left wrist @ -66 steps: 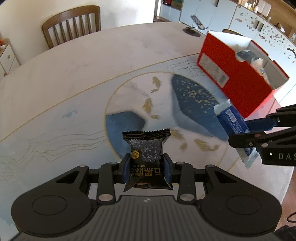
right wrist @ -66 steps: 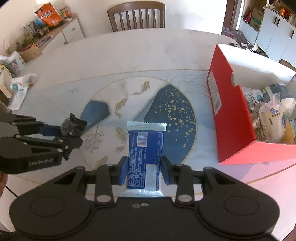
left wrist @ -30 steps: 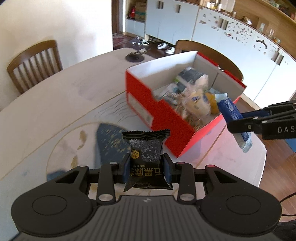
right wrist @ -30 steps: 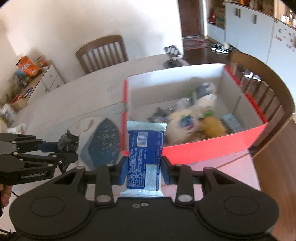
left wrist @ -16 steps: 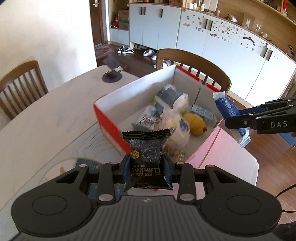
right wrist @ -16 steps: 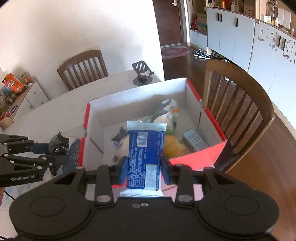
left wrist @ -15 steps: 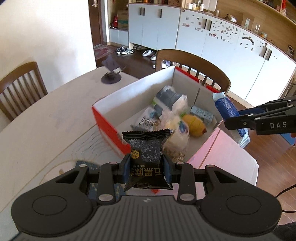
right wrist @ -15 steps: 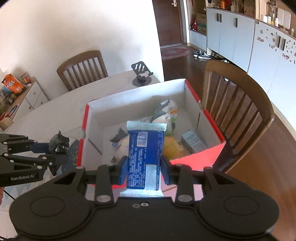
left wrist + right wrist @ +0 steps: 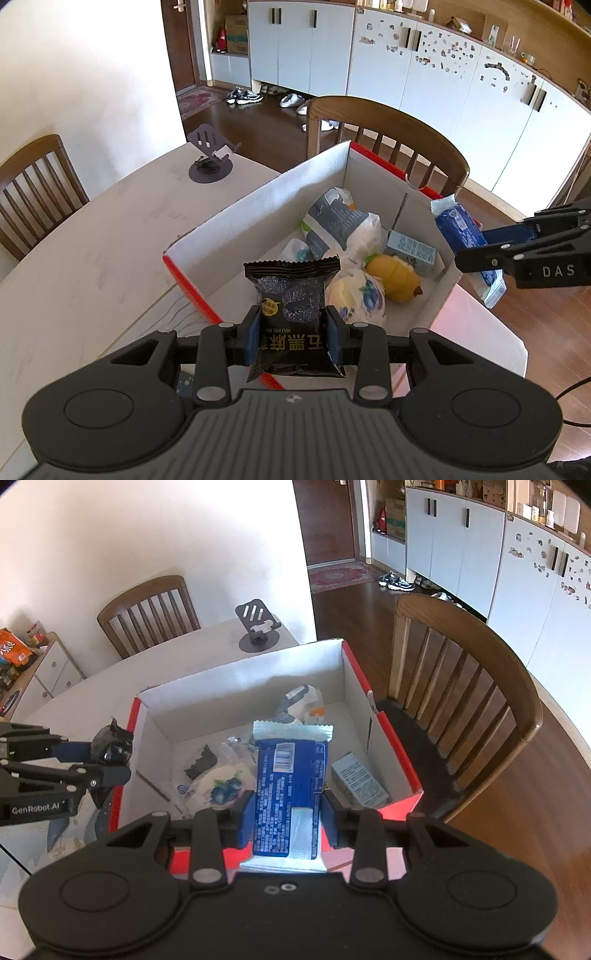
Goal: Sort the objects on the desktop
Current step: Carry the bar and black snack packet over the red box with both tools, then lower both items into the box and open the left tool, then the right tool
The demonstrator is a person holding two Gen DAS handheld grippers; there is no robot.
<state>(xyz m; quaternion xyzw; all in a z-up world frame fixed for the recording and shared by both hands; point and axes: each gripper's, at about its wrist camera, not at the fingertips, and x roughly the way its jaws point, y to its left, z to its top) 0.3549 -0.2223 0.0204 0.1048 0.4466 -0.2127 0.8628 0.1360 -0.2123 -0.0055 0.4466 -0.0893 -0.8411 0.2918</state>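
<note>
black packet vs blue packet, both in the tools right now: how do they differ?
The black packet, in the left tool, is dark with gold print; the blue packet, in the right tool, is blue with white crimped ends. The black one looks squat and puffy, the blue one long and flat. Both are sealed, clamped upright, by the red box.

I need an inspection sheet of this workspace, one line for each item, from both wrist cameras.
Surface: pale table, partly patterned.
Job's things: black snack packet, blue wrapped snack, open red box holding several snacks.
Clutter: phone stand on the table.
Grippers: left tongs shut on the black packet; right tongs shut on the blue snack, both at the box.
Cables: dark cable over the floor.
Surroundings: wooden chairs, white cabinets, shoes.
</note>
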